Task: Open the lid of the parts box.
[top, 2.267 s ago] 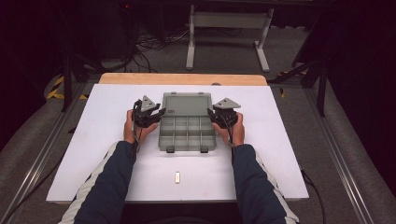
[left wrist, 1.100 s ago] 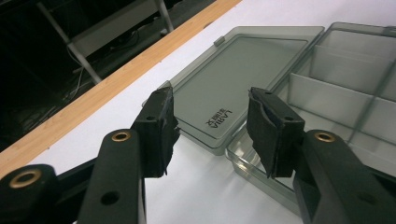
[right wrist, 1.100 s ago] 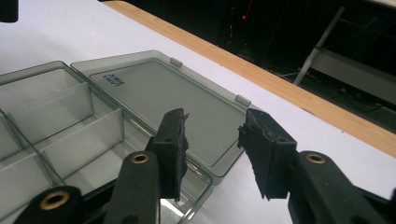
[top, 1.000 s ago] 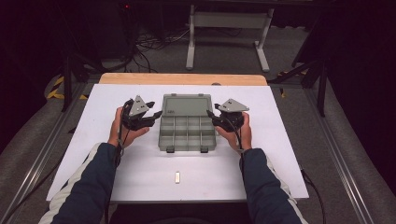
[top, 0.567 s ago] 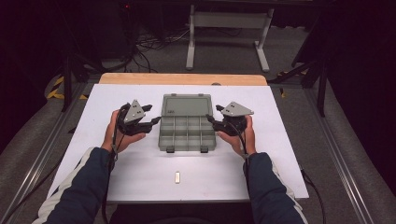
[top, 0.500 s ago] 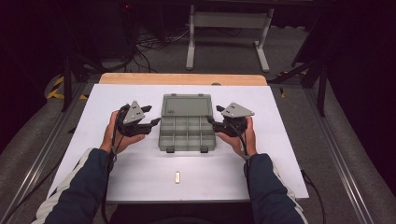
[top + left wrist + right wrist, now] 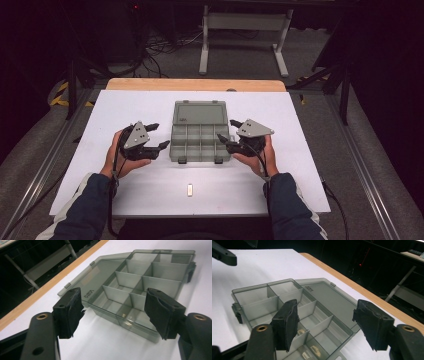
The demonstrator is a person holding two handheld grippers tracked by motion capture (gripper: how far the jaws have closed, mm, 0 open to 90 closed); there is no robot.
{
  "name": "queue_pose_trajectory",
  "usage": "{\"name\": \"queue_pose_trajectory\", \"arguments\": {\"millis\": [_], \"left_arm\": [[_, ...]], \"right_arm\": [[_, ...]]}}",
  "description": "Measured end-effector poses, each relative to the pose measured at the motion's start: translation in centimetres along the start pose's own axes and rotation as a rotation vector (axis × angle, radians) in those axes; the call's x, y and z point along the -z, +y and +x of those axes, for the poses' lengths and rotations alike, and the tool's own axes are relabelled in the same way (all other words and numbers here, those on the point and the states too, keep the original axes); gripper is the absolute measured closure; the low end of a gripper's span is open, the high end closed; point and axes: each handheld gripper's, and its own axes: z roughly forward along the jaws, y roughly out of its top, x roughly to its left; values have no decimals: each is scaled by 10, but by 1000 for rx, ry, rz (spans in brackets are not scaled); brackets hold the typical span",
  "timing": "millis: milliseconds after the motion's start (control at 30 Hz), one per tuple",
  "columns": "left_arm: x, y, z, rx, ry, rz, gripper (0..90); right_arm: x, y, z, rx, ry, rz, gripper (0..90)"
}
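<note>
A grey see-through compartment box (image 7: 200, 113) lies open in the middle of the white table (image 7: 125, 105), its lid flat on the far side. My left gripper (image 7: 158, 136) is just left of the box, apart from it, and its jaws have just been opening, with nothing between them. My right gripper (image 7: 228, 131) is at the box's right side, its jaws also just opened and holding nothing. The left gripper view looks between the open left gripper (image 7: 113, 311) onto the box (image 7: 140, 282). Past the right gripper (image 7: 325, 322), small pale pieces (image 7: 314, 350) lie in the box's (image 7: 262, 302) near compartments.
A small white piece (image 7: 190, 189) lies near the table's front edge, between the person's forearms. The far side ends in a wooden strip (image 7: 195, 84). Beyond it stand a metal frame (image 7: 242, 22) and cables on the floor.
Both hands have drawn outward from the box's sides, the left to the left and the right to the right, and both pairs of jaws stand wider. The box has not moved.
</note>
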Motion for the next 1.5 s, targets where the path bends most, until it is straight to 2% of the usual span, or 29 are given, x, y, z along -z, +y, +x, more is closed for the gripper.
{"name": "queue_pose_trajectory", "arguments": {"millis": [167,267,400,500,633,900,1000,1100,1300,1433,1467,1500], "left_arm": [[5,-6,-8,-9,1,2,264],[8,-9,-13,2,-14,-5,228],[12,-13,-19,-15,-16,-5,193],[15,-16,-22,-13,-18,-5,151],[17,-22,-26,-13,-13,3,123],[29,-34,-36,0,-24,0,83],[35,-41,-41,18,-36,-6,80],[40,-46,-46,16,-40,-3,78],[47,-57,-53,42,-57,1,73],[50,-61,-56,40,-66,8,63],[51,-63,-57,38,-67,10,63],[52,-64,-58,41,-65,14,61]], "right_arm": [[3,0,6,12,20,2,308],[3,-1,11,24,31,13,278],[3,-3,16,26,47,25,249],[4,-4,19,27,58,30,222],[7,-5,24,27,77,31,211],[11,-6,39,61,135,45,206],[14,-7,45,70,169,46,205],[16,-8,53,95,199,60,204],[18,-10,65,102,278,69,203],[13,-14,76,115,337,110,203],[13,-14,76,115,337,110,203],[8,-17,82,121,366,136,203]]}}
